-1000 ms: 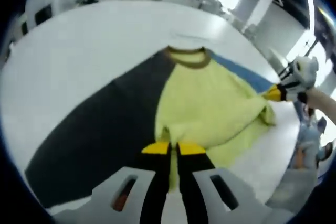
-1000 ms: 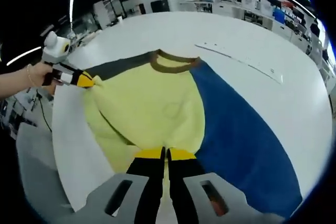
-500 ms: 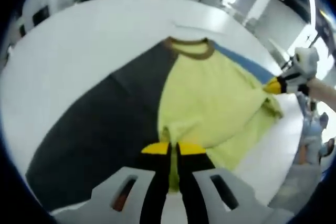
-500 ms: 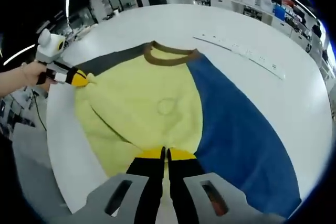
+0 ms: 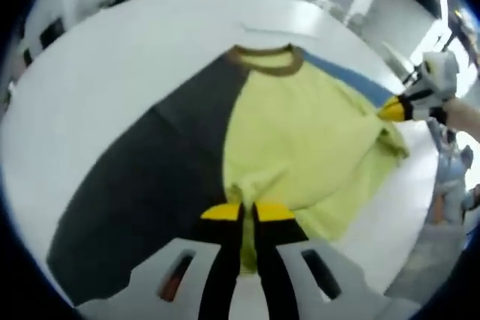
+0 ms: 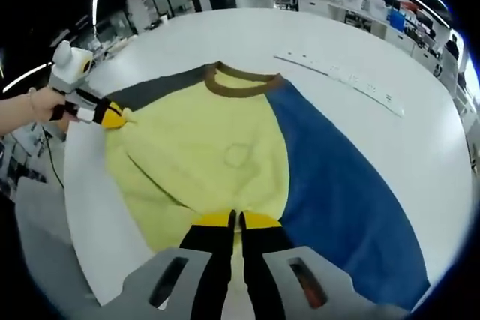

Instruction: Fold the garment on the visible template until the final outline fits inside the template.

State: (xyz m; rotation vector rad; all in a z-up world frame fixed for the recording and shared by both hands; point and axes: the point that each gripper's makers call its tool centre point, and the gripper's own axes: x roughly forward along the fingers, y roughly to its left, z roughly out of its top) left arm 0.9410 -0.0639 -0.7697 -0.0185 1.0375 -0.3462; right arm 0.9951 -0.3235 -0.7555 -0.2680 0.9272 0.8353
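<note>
- Garment first: the pale yellow knit sweater with a brown ribbed collar (image 6: 242, 80) lies spread on the white table (image 6: 420, 140), collar at the far side and hem toward you.
- It rests across a two-colour template: the dark grey template panel (image 5: 142, 185) sits to its left and the blue template panel (image 6: 337, 192) to its right.
- Your left gripper (image 5: 247, 211) has its yellow-tipped jaws closed on the near left corner of the hem; in the right gripper view (image 6: 112, 116) you see it pinching a small tuft of yellow cloth.
- Your right gripper (image 6: 233, 219) is likewise clamped on the near right corner, with cloth showing between the jaws; the left gripper view (image 5: 391, 110) shows it holding the bunched right edge.
- Compared with a second ago, the two held corners sit farther apart and the yellow body looks broader and flatter, with fewer folds near the hem.
- Since half a second ago the change is slight, mostly camera drift, so the stretch seems about finished.
- Judging by this, you are smoothing and squaring the sweater, and no fold is made yet.
- Cloth near the right corner is bunched; expect it to drag when you lift.
</note>
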